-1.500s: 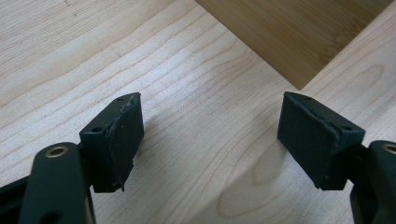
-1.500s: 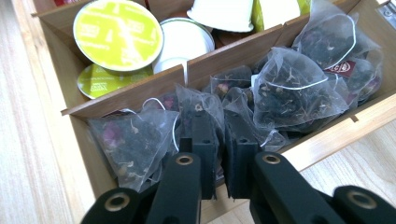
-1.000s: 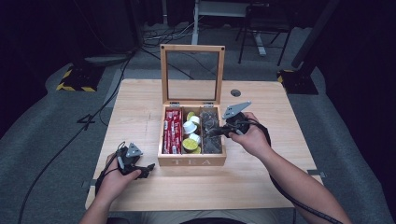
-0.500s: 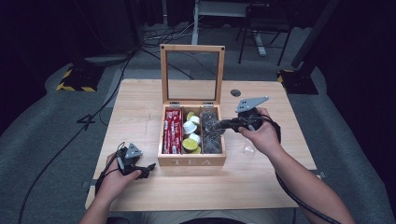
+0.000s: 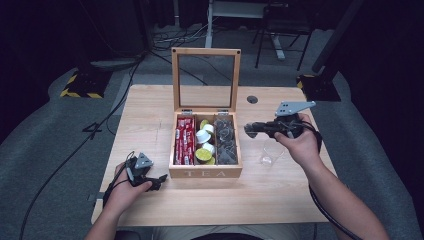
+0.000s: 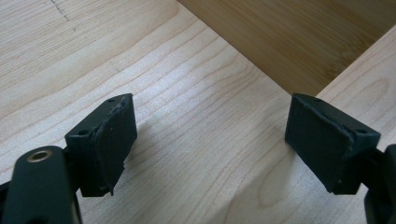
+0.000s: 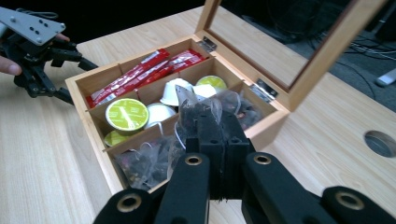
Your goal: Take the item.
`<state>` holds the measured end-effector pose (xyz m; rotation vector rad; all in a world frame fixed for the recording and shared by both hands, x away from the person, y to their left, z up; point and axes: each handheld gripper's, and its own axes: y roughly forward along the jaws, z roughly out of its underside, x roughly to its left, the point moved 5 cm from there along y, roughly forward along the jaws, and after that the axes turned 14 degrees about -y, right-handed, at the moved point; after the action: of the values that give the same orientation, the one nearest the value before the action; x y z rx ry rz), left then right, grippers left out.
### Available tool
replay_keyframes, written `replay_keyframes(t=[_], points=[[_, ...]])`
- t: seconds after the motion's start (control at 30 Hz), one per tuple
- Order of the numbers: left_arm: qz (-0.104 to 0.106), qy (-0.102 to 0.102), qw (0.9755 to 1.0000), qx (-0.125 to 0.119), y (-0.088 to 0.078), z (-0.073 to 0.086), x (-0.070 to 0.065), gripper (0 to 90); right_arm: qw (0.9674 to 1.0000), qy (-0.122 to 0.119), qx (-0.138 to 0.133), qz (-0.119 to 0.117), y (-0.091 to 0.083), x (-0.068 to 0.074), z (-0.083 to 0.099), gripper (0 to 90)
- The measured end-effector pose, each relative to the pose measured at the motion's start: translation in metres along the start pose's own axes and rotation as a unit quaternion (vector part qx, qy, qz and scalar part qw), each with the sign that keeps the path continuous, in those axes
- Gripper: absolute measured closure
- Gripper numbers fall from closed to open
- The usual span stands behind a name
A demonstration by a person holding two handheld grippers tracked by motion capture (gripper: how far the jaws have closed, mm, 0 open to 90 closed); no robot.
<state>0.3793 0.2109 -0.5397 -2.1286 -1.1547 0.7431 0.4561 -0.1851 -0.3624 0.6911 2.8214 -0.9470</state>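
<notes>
An open wooden tea box (image 5: 205,173) stands mid-table with red sachets (image 5: 184,141), capsules (image 5: 204,145) and mesh tea bags (image 5: 227,145) in three rows. To the right of the box my right gripper (image 5: 250,129) hovers above the table, shut on one translucent pyramid tea bag (image 7: 194,105) that sticks out past its tips (image 7: 215,119). My left gripper (image 5: 159,179) rests on the table at the box's front left corner. Its jaws (image 6: 210,140) have just been opening and hold nothing.
A clear glass cup (image 5: 268,152) stands on the table under the right hand. The box's glass lid (image 5: 205,77) stands upright at the back. A round cable hole (image 5: 252,99) lies behind the right gripper. Cables and chair legs are on the floor beyond.
My right gripper has lifted out of the box's right compartment and moved right and up with the tea bag. The left hand has stayed in place.
</notes>
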Motion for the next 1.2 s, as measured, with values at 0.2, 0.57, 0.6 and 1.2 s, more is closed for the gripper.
replay_keyframes(t=[0.2, 0.57, 0.6, 1.2], points=[[0.003, -0.003, 1.0, -0.002, 0.001, 0.0, 0.0, 17.0, 0.9998, 0.009, 0.007, 0.017, -0.016, -0.006, 0.01, 90.0], [0.003, -0.004, 1.0, -0.001, 0.001, 0.0, -0.001, 17.0, 0.9985, 0.029, 0.016, 0.043, -0.04, -0.012, 0.034, 90.0], [0.003, -0.004, 1.0, -0.001, 0.001, 0.0, -0.001, 17.0, 0.9984, 0.031, 0.018, 0.044, -0.042, -0.013, 0.037, 90.0], [0.002, -0.004, 1.0, -0.001, 0.001, 0.0, -0.001, 16.9, 0.9963, 0.059, 0.035, 0.052, -0.033, -0.006, 0.079, 89.9]])
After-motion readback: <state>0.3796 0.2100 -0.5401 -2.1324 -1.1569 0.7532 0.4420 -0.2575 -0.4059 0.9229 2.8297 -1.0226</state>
